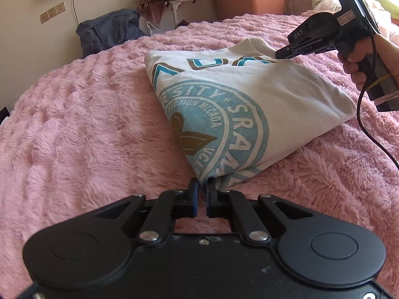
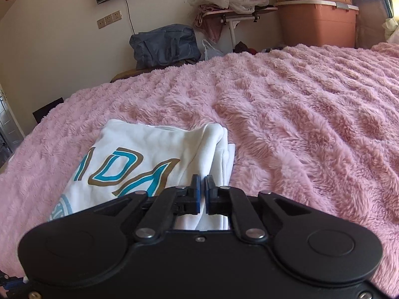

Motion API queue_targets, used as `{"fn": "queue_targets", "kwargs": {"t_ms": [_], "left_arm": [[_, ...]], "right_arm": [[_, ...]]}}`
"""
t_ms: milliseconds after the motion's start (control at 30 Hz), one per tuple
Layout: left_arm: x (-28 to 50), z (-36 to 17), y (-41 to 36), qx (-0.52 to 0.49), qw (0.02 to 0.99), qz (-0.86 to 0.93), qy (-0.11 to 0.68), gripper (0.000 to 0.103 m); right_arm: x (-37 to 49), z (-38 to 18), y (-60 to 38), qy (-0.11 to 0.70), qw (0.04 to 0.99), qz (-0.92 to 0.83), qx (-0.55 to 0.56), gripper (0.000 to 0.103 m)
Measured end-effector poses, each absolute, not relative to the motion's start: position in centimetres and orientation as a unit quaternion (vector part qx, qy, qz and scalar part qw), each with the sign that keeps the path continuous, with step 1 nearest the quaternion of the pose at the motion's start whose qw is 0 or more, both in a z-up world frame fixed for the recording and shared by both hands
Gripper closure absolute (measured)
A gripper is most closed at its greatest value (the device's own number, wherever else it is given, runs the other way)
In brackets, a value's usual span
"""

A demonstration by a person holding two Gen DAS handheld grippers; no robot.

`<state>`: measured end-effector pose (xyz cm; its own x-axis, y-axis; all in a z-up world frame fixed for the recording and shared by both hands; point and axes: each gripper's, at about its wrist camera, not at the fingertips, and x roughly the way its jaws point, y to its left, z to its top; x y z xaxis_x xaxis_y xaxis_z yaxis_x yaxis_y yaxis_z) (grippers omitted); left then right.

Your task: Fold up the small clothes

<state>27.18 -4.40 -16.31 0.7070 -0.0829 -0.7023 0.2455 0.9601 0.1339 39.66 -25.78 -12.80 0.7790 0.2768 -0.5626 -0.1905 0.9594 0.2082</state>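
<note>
Closest to the left wrist camera, the left gripper (image 1: 202,186) has its two blue-padded fingers (image 1: 194,194) drawn nearly together, pinching the near corner of the white T-shirt (image 1: 224,94) between them. From that pinched corner the folded shirt spreads away ahead of the tool and slightly to its right, lying on the fluffy pink blanket (image 1: 74,129). A round blue crest print faces up just beyond the fingertips, and teal and brown letters run across the fold farther out.

At the shirt's far right corner, the right gripper (image 1: 280,53) reaches in from the right, held by a hand (image 1: 359,62) wrapped around its pistol grip, a black cable (image 1: 366,114) hanging below it. Its tip meets the cloth there.

In the right wrist view, the right gripper (image 2: 202,186) also has its fingers pressed close, with white fabric passing between and under them, so it is pinching the shirt's edge. The rest of the shirt lies to the tool's left, the blanket stretching ahead and to the right.

Beyond the bed, ahead of both tools, sit a dark blue bag (image 2: 164,44) against the wall, a small table (image 2: 239,12) piled with cloth, and a pink storage bin (image 2: 319,22).
</note>
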Motion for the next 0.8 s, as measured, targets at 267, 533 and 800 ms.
{"fn": "queue_targets", "kwargs": {"t_ms": [267, 533, 800], "left_arm": [[25.7, -16.3, -3.3, 0.092, 0.932, -0.114, 0.331, 0.095], [25.5, -15.6, -3.7, 0.086, 0.939, -0.109, 0.314, 0.093], [25.8, -15.1, -3.8, 0.075, 0.941, -0.095, 0.315, 0.089]], "right_arm": [[39.5, -15.1, -28.7, 0.331, 0.914, 0.151, 0.180, 0.085], [36.5, -14.6, -29.0, 0.355, 0.901, 0.185, 0.168, 0.081], [36.4, -14.9, -29.1, 0.354, 0.891, 0.191, 0.210, 0.076]]}}
